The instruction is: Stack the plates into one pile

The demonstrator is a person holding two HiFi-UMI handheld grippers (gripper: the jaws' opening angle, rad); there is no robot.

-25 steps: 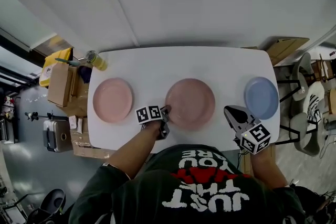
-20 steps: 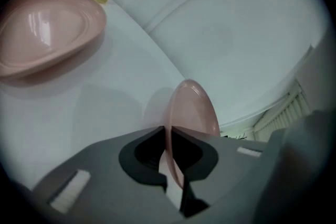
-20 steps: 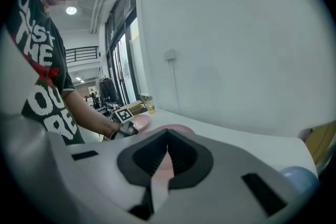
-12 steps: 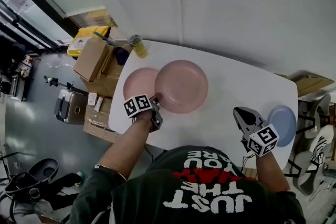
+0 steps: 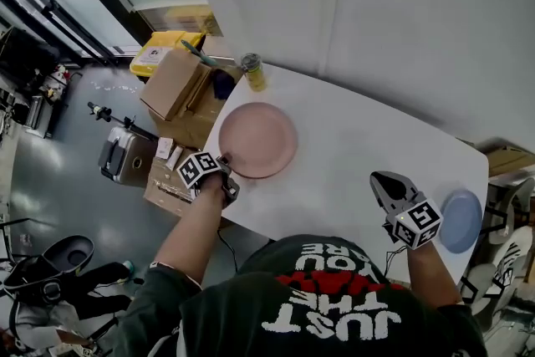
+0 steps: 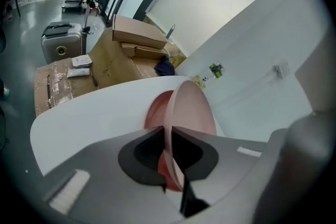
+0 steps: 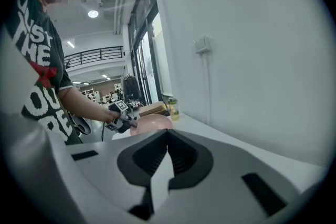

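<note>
My left gripper point(image 5: 226, 181) is shut on the near rim of a dusky pink plate point(image 5: 258, 139). It holds that plate over the left end of the white table point(image 5: 359, 146). In the left gripper view the plate's rim point(image 6: 169, 128) runs between the jaws, and a second pink plate point(image 6: 153, 113) shows on the table just under it. In the head view the held plate hides the lower one. A blue plate point(image 5: 461, 220) lies at the table's right end. My right gripper point(image 5: 386, 185) is shut and empty, low over the table's near edge, left of the blue plate.
A bottle of yellow liquid point(image 5: 252, 72) stands at the table's far left corner. Cardboard boxes point(image 5: 174, 84) and a silver case point(image 5: 122, 156) sit on the floor off the left end. A wall point(image 5: 401, 29) runs behind the table.
My left gripper has carried the dusky pink plate leftward from the table's middle to over the left pink plate. The right gripper has stayed by the blue plate.
</note>
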